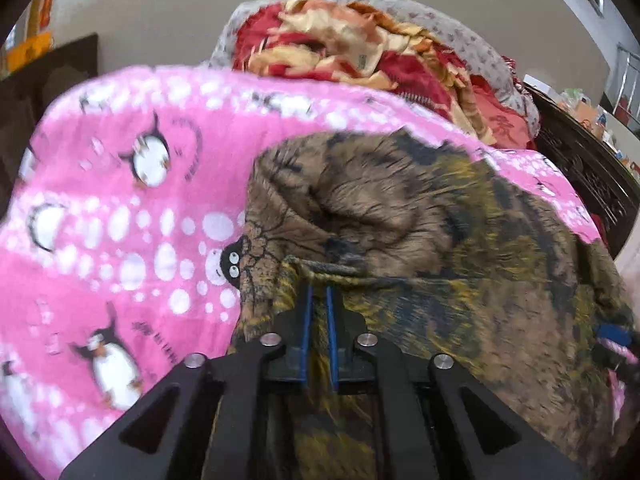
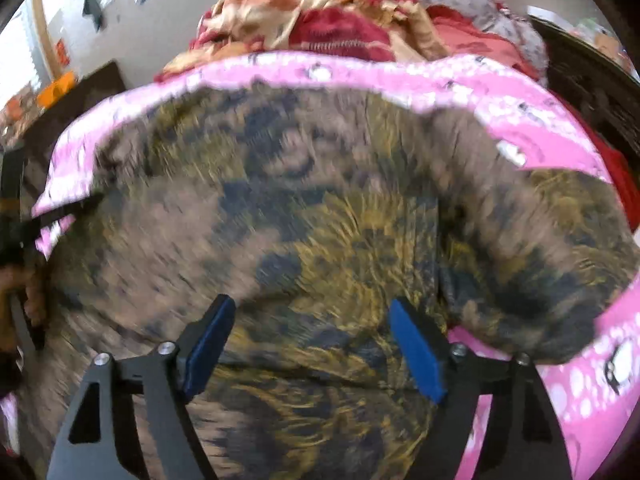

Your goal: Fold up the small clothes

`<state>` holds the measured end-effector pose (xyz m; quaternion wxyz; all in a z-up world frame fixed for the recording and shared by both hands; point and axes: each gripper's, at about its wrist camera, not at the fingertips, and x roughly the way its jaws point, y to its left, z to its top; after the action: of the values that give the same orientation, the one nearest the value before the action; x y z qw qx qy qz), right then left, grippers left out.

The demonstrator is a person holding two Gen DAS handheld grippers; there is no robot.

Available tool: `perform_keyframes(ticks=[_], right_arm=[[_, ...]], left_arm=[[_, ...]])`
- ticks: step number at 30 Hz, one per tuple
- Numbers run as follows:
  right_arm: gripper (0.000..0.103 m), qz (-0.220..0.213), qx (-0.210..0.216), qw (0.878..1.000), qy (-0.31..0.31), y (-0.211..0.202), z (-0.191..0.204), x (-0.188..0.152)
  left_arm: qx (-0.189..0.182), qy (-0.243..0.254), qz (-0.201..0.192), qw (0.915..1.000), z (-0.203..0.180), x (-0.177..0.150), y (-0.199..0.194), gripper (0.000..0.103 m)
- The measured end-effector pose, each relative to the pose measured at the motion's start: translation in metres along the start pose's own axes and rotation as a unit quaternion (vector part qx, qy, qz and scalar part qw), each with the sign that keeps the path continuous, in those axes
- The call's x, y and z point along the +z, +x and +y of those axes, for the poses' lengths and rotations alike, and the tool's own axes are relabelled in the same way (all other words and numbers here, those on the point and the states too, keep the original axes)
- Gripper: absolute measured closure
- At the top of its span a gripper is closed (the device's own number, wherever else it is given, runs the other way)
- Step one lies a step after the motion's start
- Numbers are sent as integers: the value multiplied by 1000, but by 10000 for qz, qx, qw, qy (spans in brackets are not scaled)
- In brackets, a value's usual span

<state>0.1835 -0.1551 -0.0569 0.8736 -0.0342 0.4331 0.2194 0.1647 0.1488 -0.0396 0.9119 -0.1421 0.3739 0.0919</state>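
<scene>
Now the left hand-held gripper [image 1: 318, 300] was pinched tight on a fold of the garment [image 1: 420, 240], with the blue pads [image 1: 306, 320] squeezing cloth between them. The right hand-held gripper [image 2: 310, 344] stood wide open above the same garment [image 2: 300, 200], and nothing was held between its pads [image 2: 416, 348]. The garment lay spread on a pink blanket [image 1: 120, 220] on a bed, with a heap of red and gold bedding [image 1: 340, 40] behind it.

What could go wrong? With only one corner held, the cloth could slide off to one side when lifted, and the fold would come out crooked. The thin cloth could slip out of the left pads if it was pulled too hard. The right hand-held gripper could also come down and grab the blanket along with the garment, because the two lay right on top of each other near the edge [image 2: 480, 332].

The garment looked thin and soft, brown and mustard yellow with dark blotches, and it was bumpy with wrinkles and one big puffy fold [image 1: 360, 208]. The blanket looked fuzzy and thick, with white dots and penguins [image 1: 150, 156] on it. The bedding behind looked shiny and crumpled. Both pictures were blurry, so small details were hard to tell.
</scene>
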Motion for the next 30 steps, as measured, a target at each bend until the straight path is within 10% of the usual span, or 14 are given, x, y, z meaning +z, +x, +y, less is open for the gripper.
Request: perform_keyframes(ticks=[14,19,23,30], right_arm=[[9,22,-155,9990,-413,42,58,-19],[24,-387,118,9991,157,1,44,-5],[23,-1612,-102,9801,1154,-76,-40,-5],[32,-1886,-743,9116,3575,-99,-270,-32]], left_arm=[[-478,-160,238,9984,-2,-59,-6,97],[-661,-311,231,9971,8,-64,-11,96],[-468,-242,169,9985,3,-76,-33,92],[-411,-39,206,9989,-7,-77,-29,81]])
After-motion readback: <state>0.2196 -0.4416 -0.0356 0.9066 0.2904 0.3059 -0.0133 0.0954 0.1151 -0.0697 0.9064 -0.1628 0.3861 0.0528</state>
